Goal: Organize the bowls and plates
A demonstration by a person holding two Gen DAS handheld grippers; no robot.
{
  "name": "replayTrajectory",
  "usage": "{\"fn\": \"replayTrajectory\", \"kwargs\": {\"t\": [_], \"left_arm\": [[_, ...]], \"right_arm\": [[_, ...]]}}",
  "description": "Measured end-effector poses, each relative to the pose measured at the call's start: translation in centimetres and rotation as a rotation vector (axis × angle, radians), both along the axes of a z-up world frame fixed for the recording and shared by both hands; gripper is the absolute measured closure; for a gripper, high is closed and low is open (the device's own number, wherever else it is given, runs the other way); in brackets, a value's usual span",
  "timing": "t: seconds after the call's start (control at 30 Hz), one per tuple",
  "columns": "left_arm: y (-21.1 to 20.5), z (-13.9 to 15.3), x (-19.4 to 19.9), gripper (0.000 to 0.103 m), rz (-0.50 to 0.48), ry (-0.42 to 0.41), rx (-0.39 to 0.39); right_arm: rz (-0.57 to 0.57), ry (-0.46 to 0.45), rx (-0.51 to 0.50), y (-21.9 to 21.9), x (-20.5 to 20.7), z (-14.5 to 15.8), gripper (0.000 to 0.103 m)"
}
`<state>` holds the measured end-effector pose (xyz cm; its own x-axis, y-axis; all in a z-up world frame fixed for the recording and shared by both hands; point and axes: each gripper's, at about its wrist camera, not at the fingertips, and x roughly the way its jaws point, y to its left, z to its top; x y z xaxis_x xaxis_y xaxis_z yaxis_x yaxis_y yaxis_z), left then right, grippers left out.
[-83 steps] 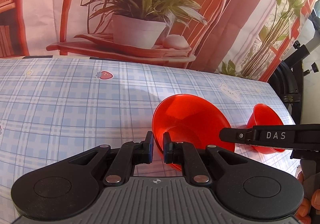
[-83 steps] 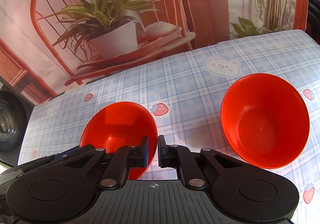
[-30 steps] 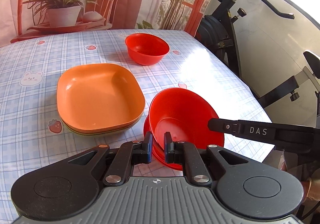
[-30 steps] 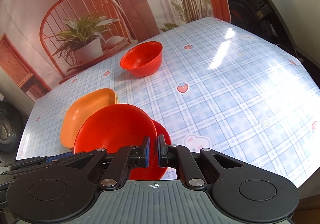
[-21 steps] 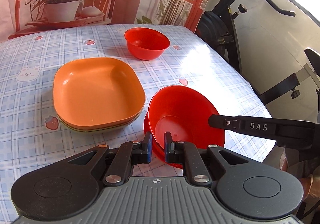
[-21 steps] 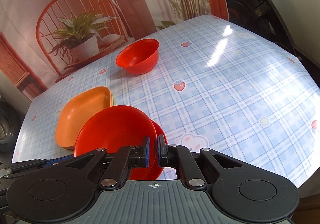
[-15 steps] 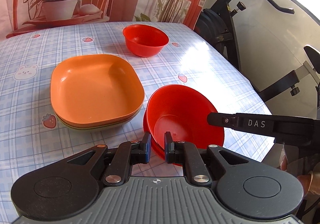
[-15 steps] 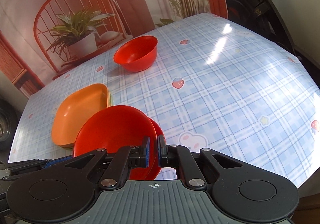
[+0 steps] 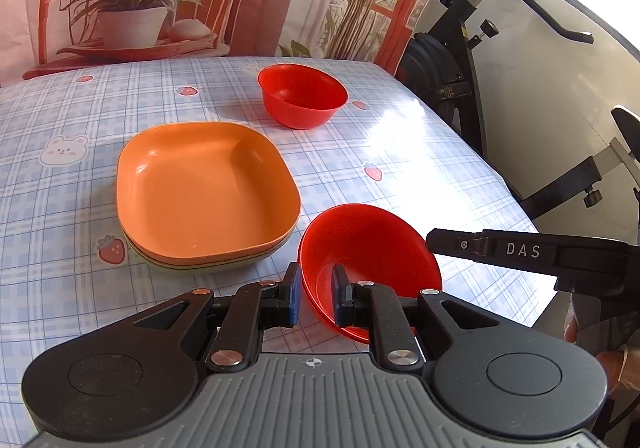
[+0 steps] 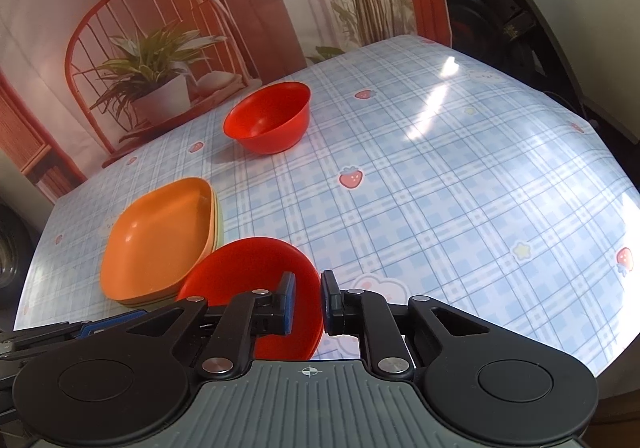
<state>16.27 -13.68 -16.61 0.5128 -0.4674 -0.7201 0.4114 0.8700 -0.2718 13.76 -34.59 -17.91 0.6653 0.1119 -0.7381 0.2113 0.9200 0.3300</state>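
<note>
Nearby, red bowl (image 9: 370, 244) sits near the table (image 10: 460, 208) edge.

Glossy plastic red bowls (image 9: 370, 248) and orange plates (image 9: 204, 184); the checked tablecloth (image 10: 460, 188) shines, probably wipe-clean vinyl.

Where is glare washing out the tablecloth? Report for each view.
Left wrist view: sun glare whitens the tablecloth right of the far red bowl, toward the table's right edge. Right wrist view: bright streaks bleach the plaid at upper right; edges bend from fisheye distortion.
</note>
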Motion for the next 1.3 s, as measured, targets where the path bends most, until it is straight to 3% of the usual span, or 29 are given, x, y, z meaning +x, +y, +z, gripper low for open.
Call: {"fn": "replayTrajectory", "kwargs": {"t": [0.43, 0.67, 1.17, 1.3], "left_arm": [[2.3, 6.9, 1.6, 0.087, 0.088, -0.206, 0.002], [2.6, 9.3, 3.5, 0.087, 0.110, -0.259, -0.006], [-2.1, 4.5, 12.0, 0.084, 0.050, -0.189, 0.111], [-3.8, 3.3, 14.7, 0.083, 0.046, -0.164, 0.079]], "right_arm": [[-0.024, -0.185, -0.068, -3.1, 2.8, 6.1, 0.089], [-0.017, -0.224, -0.093, -4.3, 5.3, 7.4, 0.089], [0.097, -0.204, -0.082, -4.1, 13.0, 2.3, 0.086], [0.089, -0.174, -0.042, -5.0, 15.7, 0.4, 0.086]]}}
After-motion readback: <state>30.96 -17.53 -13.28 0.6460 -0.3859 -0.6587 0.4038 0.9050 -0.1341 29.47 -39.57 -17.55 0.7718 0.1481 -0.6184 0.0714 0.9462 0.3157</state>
